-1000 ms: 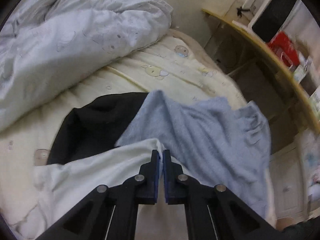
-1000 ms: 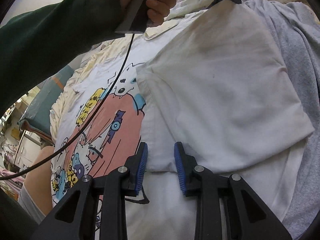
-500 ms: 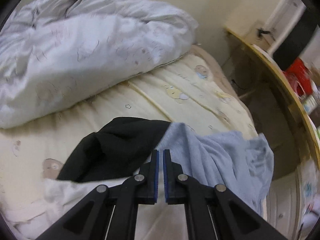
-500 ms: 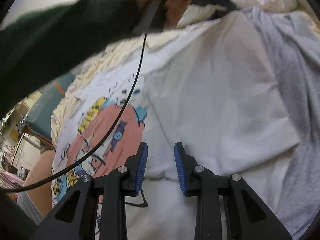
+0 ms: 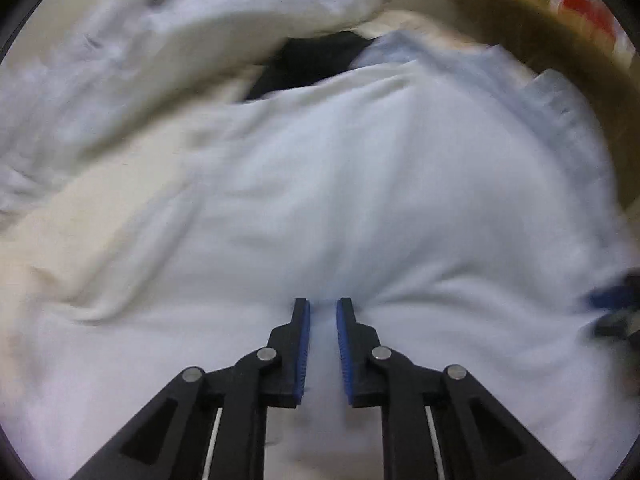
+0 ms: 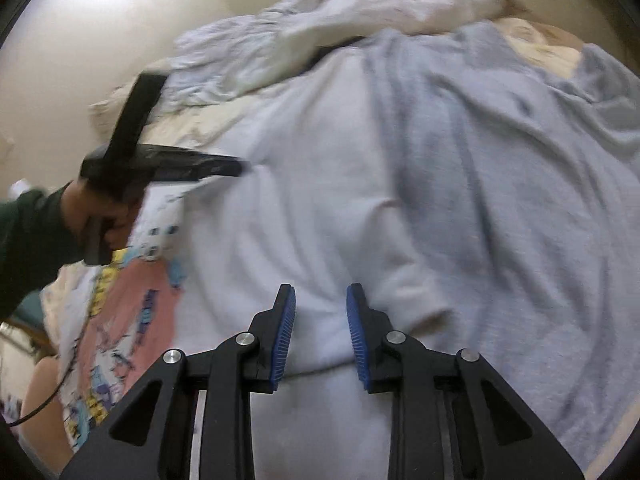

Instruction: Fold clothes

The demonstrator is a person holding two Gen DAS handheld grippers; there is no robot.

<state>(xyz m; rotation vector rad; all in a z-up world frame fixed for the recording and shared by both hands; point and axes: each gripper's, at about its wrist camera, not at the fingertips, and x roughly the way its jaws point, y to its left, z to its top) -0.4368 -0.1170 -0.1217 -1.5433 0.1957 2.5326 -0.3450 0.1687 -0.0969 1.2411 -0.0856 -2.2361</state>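
Left wrist view: the left tongs (image 5: 322, 306) are opening over the white shirt (image 5: 360, 208), its cloth showing in the gap but no longer pinched. The shirt lies spread on the bed (image 5: 80, 216), with a grey garment (image 6: 520, 184) beside it toward the far edge. The right tongs (image 6: 321, 296) stand apart above the shirt's folded hem, gripping nothing.

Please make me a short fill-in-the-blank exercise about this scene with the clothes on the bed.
1. The white T-shirt has a cartoon print that is mostly ____.
2. The garment lying to the right of the T-shirt is ____.
3. The sleeve of the person who holds the left gripper is dark ____.

Missing words: pink; grey; green
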